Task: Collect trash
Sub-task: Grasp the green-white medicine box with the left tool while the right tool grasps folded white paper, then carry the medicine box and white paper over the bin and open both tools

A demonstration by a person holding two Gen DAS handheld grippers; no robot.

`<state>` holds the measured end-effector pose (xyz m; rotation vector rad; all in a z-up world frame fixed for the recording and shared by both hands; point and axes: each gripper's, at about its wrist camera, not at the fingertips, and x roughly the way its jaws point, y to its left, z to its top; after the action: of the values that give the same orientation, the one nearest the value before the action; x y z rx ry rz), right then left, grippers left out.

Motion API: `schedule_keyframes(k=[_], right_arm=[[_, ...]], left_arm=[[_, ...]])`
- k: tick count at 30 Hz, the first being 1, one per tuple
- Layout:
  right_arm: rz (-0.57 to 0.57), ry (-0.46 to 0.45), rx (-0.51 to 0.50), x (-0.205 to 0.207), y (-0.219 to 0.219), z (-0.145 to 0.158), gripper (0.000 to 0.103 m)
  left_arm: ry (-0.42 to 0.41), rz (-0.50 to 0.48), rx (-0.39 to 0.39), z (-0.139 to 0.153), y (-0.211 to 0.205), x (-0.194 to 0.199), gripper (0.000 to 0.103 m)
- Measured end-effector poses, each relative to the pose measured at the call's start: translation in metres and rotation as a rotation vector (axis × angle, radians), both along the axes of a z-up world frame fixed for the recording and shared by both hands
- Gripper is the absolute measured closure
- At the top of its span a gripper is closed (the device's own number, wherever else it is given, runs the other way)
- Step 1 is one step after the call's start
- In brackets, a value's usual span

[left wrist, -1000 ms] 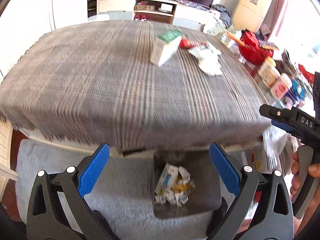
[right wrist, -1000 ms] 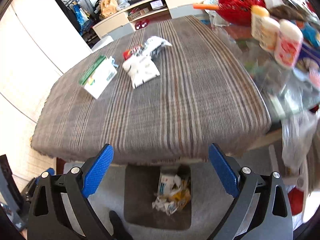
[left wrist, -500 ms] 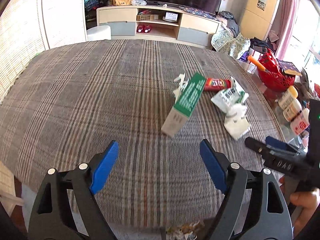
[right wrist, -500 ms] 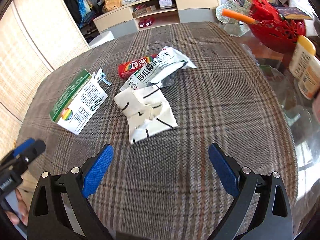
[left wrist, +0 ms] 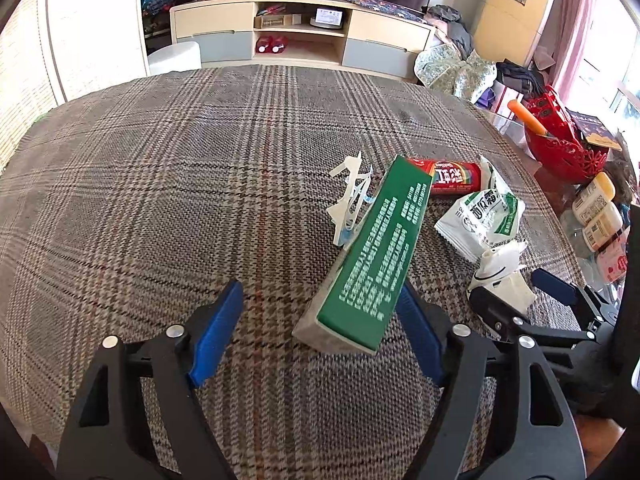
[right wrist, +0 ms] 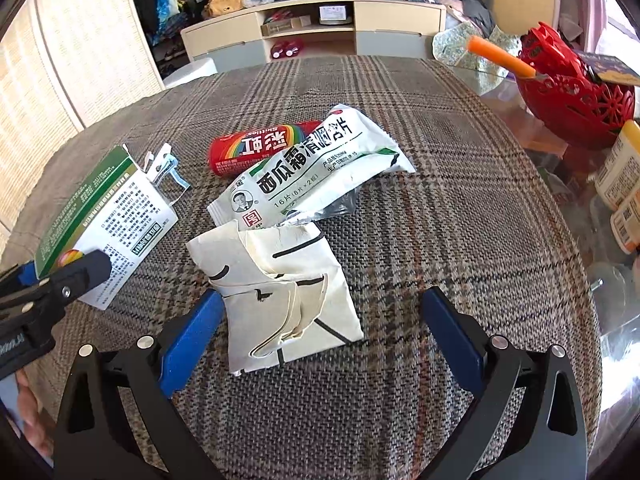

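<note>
A green-and-white carton [left wrist: 376, 256] lies on the plaid tablecloth [left wrist: 180, 200]; it also shows in the right wrist view [right wrist: 104, 220]. My left gripper [left wrist: 320, 328] is open, its near end between the fingers. A crumpled white paper [right wrist: 280, 292] lies between the open fingers of my right gripper [right wrist: 324, 332]. Beyond it lie a white sachet [right wrist: 316, 164], a red Skittles tube [right wrist: 260, 146] and a small torn white scrap [right wrist: 166, 168]. These also show in the left wrist view: sachet [left wrist: 480, 216], tube [left wrist: 452, 176], scrap [left wrist: 352, 196], paper [left wrist: 504, 272].
A red basket [right wrist: 572, 96] with an orange-handled tool stands at the table's right edge beside several bottles [right wrist: 620, 184]. A TV cabinet [left wrist: 304, 36] stands behind the table. The left gripper shows at the left of the right wrist view [right wrist: 44, 292].
Both grippers have moved from over the floor bin up and forward across the table. They now sit low, the left at the carton and the right at the crumpled paper.
</note>
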<state>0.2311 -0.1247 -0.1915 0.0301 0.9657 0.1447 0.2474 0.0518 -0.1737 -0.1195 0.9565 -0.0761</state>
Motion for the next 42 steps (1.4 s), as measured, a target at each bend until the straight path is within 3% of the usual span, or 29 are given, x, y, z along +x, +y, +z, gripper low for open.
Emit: schedule_keyframes(k=[4, 6, 7, 11, 15, 16, 22, 29, 42], right_arm=[[-0.002, -0.031, -0.026, -0.001, 0.003, -0.002, 0.007], [-0.007, -0.049, -0.023, -0.004, 0.002, 0.0, 0.023], [-0.007, -0.056, -0.021, -0.006, 0.0, 0.002, 0.039], [0.007, -0.025, 0.052, -0.008, -0.017, 0.005, 0.041], [0.011, 0.006, 0.116, -0.015, -0.027, 0.008, 0.042], [0.015, 0.014, 0.126, -0.019, -0.029, 0.009, 0.06], [0.031, 0.054, 0.166, -0.048, -0.043, 0.012, 0.077], [0.051, 0.062, 0.181, -0.087, -0.054, 0.022, 0.097], [0.089, 0.048, 0.235, -0.144, -0.061, 0.035, 0.1]], left_arm=[[0.004, 0.0, -0.007, -0.002, 0.0, 0.004, 0.065], [0.003, 0.0, -0.01, -0.002, 0.0, 0.004, 0.069], [-0.002, -0.004, -0.012, -0.001, -0.001, 0.002, 0.072], [0.009, -0.022, -0.017, -0.001, -0.003, -0.008, 0.077], [0.019, -0.035, -0.013, -0.001, -0.003, -0.022, 0.079], [0.023, -0.035, -0.013, -0.001, -0.003, -0.026, 0.079], [0.035, -0.049, -0.02, 0.003, -0.002, -0.064, 0.08], [-0.018, -0.059, -0.031, 0.019, -0.008, -0.112, 0.08], [-0.018, -0.102, -0.057, 0.029, -0.036, -0.18, 0.08]])
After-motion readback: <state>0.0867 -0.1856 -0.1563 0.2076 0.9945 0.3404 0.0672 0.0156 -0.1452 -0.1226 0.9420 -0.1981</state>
